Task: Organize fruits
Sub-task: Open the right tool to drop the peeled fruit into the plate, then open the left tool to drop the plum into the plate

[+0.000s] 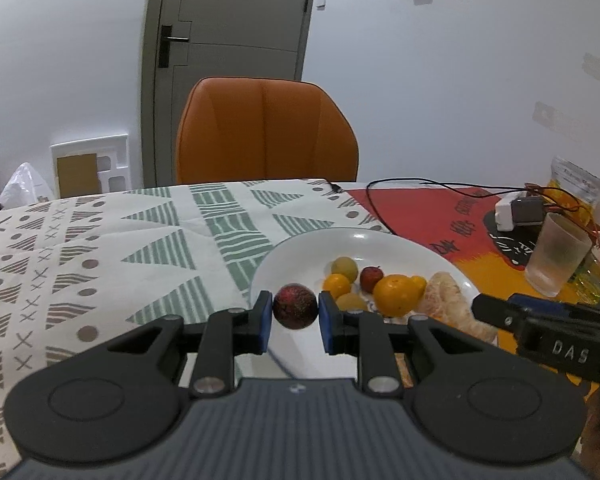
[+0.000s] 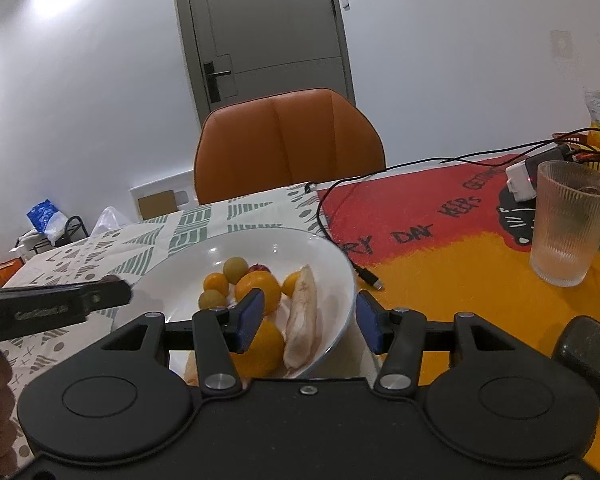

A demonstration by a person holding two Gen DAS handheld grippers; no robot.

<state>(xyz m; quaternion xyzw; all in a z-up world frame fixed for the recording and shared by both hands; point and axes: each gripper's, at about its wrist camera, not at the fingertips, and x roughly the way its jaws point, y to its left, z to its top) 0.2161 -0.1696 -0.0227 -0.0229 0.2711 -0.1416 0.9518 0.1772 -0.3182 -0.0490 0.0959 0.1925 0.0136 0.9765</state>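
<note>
A white plate [image 1: 300, 252] holds several fruits: oranges [image 1: 396, 294], a small red fruit [image 1: 371, 278], yellow-green round fruits [image 1: 345, 268] and a peeled pomelo segment [image 1: 446, 302]. My left gripper [image 1: 295, 320] is shut on a dark red round fruit [image 1: 295, 306], held just over the plate's near left rim. My right gripper [image 2: 308, 320] is open and empty over the plate's near right side [image 2: 340, 272], with the pomelo segment [image 2: 302, 316] and an orange [image 2: 260, 344] between its fingers. The right gripper also shows in the left wrist view [image 1: 476, 308].
A ribbed glass [image 2: 568, 224] stands on the red and orange cloth [image 2: 440, 280] to the right. A black cable [image 2: 340, 248] runs past the plate. A white and black charger [image 2: 528, 176] and packets lie behind. An orange chair [image 2: 288, 140] stands at the far edge.
</note>
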